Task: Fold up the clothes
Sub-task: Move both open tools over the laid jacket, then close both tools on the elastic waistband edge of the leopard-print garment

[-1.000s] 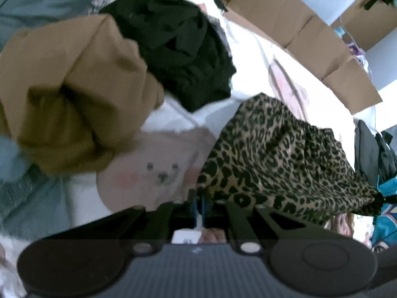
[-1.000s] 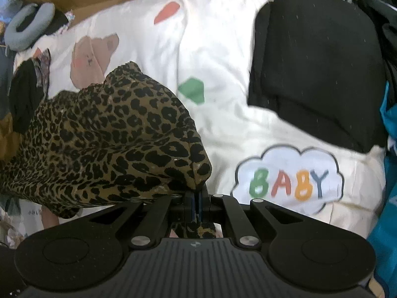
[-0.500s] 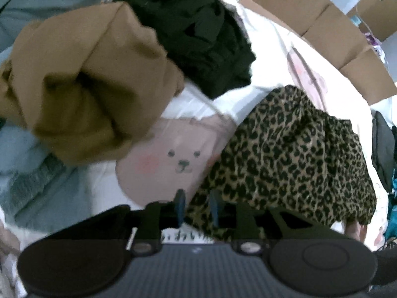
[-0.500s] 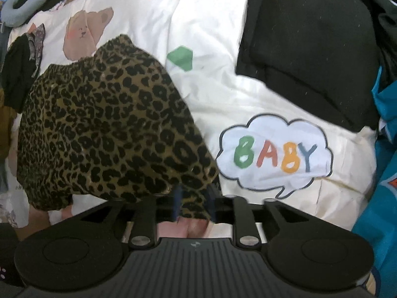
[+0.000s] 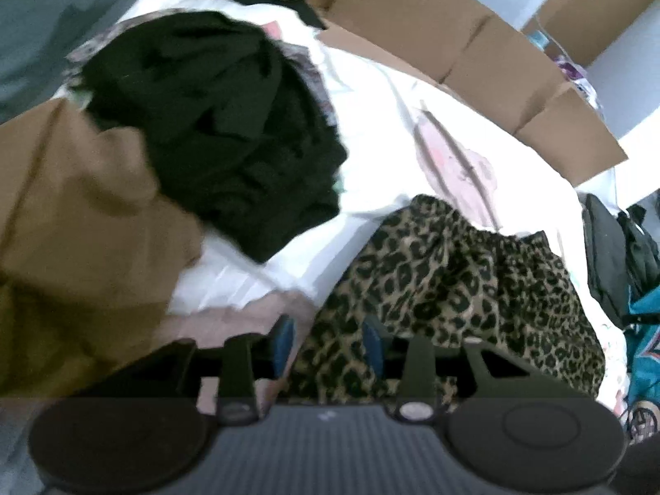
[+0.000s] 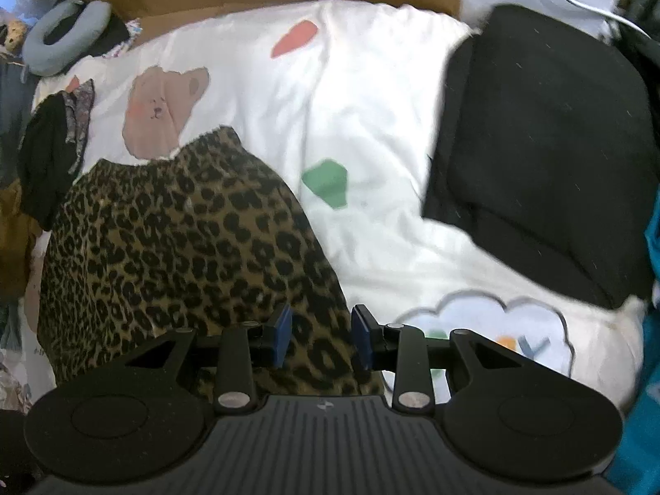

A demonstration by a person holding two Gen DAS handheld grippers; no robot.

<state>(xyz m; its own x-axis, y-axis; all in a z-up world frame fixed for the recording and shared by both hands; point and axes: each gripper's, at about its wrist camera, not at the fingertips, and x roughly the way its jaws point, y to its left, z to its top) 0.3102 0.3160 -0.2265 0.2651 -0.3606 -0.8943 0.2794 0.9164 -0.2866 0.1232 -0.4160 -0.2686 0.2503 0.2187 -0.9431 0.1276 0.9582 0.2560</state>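
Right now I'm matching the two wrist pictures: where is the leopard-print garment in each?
Left wrist: leopard-print garment lies lower right, reaching the fingers.
Right wrist: it fills the lower left, reaching the fingers.
Shared landmark: the crumpled black garment, upper left in the left view, at the left edge in the right.

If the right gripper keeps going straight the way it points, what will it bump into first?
Most likely the leopard-print garment. The right gripper points steeply down, its jaws opening, with that cloth's edge right under them on the white blanket. Depth is hard to judge.

white printed quilt (image 6: pixel 371 123) under leopard-print garment (image 6: pixel 173 247), folded black garment (image 6: pixel 544 144), brown garment (image 5: pixel 82 227)
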